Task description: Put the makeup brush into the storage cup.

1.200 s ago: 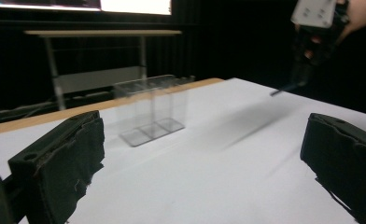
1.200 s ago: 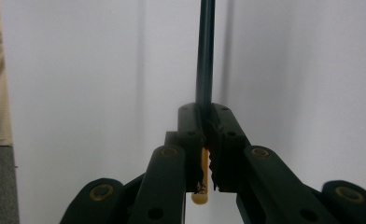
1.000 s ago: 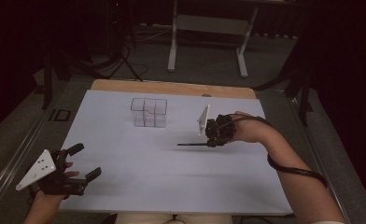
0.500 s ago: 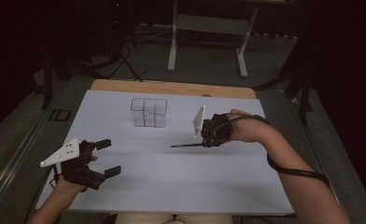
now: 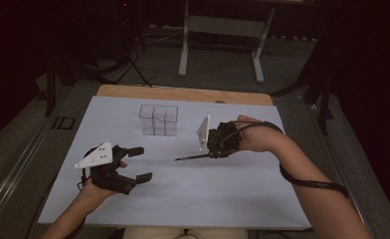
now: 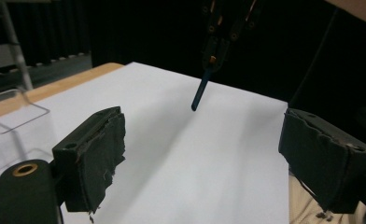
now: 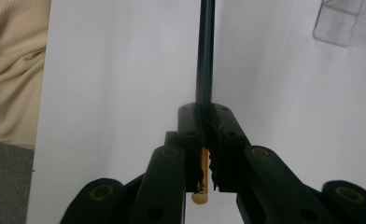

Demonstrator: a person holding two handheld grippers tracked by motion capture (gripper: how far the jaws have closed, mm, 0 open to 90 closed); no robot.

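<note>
Pinching a dark pencil (image 5: 189,157), right tool (image 5: 210,153) hides its end; left tool (image 5: 139,163) spread, empty.

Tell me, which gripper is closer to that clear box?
Right. The right gripper sits just right of the clear box; the left gripper is farther, nearer the person.

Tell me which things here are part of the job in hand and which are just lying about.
In the job:
- pencil, clamped in the right gripper
- left gripper, open, facing the pencil
- clear box with compartments, probably where the pencil goes

Lying about:
- metal stand on the floor behind the table
- cables on the floor
</note>
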